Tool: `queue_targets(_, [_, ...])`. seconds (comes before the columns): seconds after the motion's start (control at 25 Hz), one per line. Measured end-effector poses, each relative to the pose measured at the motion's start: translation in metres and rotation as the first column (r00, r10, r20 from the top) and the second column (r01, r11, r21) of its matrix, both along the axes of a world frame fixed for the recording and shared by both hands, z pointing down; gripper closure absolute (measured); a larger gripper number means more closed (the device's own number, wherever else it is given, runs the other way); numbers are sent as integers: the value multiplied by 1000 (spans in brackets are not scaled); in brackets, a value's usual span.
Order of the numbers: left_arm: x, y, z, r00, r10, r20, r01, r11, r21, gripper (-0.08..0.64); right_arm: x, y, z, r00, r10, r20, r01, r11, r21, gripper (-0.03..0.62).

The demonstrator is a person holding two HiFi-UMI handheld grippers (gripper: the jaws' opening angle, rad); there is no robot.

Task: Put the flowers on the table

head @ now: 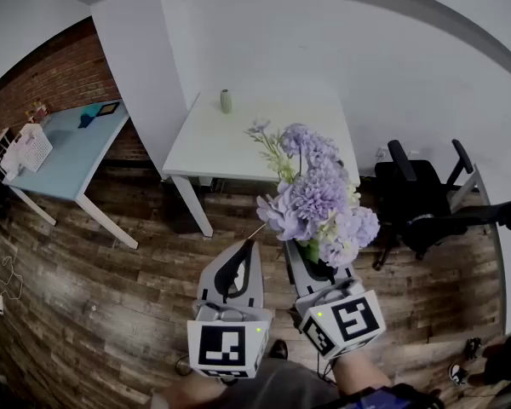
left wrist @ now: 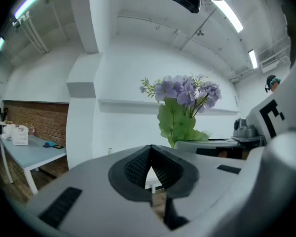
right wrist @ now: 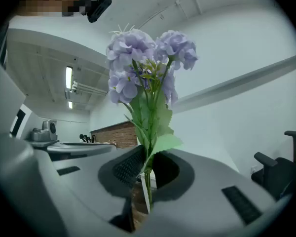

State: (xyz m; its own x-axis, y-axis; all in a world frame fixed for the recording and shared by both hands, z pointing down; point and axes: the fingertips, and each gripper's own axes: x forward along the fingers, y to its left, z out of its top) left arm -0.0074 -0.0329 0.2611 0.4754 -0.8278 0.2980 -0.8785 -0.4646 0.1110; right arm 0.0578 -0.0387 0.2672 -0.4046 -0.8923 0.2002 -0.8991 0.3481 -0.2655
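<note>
A bunch of purple flowers (head: 318,196) with green leaves stands up from my right gripper (head: 307,254), whose jaws are shut on the green stems (right wrist: 147,181). The blooms (right wrist: 145,63) fill the right gripper view. My left gripper (head: 241,258) hangs just left of it, jaws closed together with nothing between them (left wrist: 150,169). In the left gripper view the flowers (left wrist: 183,102) show to the right. Ahead stands the white table (head: 238,147), with a small pale vase (head: 226,101) near its far edge.
A light blue table (head: 68,156) with a white basket (head: 27,147) stands at the left by a brick wall. A black office chair (head: 426,198) is at the right. The floor is dark wood planks.
</note>
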Motion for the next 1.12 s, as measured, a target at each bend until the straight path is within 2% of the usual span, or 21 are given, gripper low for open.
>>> queue_targets(0.36, [2,-5,17,1000,4,-11,-4,1000,4,552,4,-4,14,1000,-2,-10,2,1000,10,545])
queue_targets(0.64, [-17,-3,17,1000,-8,-4,8,1000,1,552,-2,-2,12,1000,9,16,-9,1000,15,545])
queue_targets(0.88, [-28,-11,32,999,-27,-18,27,1000,0,552,0,-8,19,1000,18,-5,-18,999,29,545])
queue_targets(1.12, [-30,-22,43,998,-53,-36,54,998,29,552,4,-14,30,1000,11,-15,-10,999,49,545])
